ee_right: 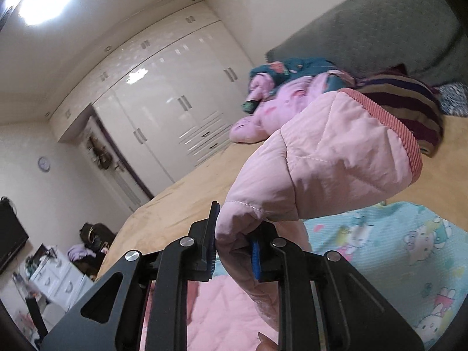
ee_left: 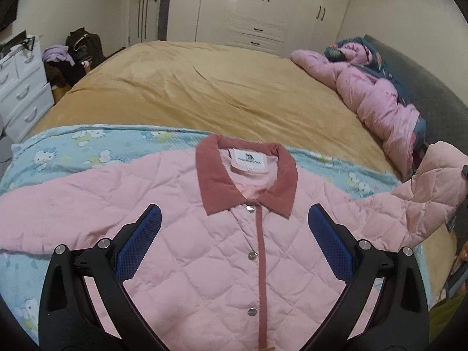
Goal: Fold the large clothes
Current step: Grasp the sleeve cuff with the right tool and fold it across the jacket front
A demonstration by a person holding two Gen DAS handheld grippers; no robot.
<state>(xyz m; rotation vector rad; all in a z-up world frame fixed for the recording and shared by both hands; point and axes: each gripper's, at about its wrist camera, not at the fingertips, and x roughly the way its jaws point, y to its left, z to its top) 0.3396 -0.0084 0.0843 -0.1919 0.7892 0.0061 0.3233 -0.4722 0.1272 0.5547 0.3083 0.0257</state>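
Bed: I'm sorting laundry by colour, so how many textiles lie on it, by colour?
Pink: 2, the jacket and the quilt.
Tan: 1, the bedspread.
Light blue: 1, the cartoon sheet.
Striped dark: 1, the knit.
Total: 5.

white neck label point(ee_left: 254, 158) inside pink jacket point(ee_left: 187, 234), print too small to read

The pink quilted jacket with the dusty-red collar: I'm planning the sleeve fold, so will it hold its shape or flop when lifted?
Probably floppy: the sleeve clamped in the right gripper bends and droops beyond the jaws. Likely light for its bulk, since the pink quilted jacket with the dusty-red collar looks thinly padded. Its smooth, slightly shiny shell may slide on the blue cartoon-print blanket.
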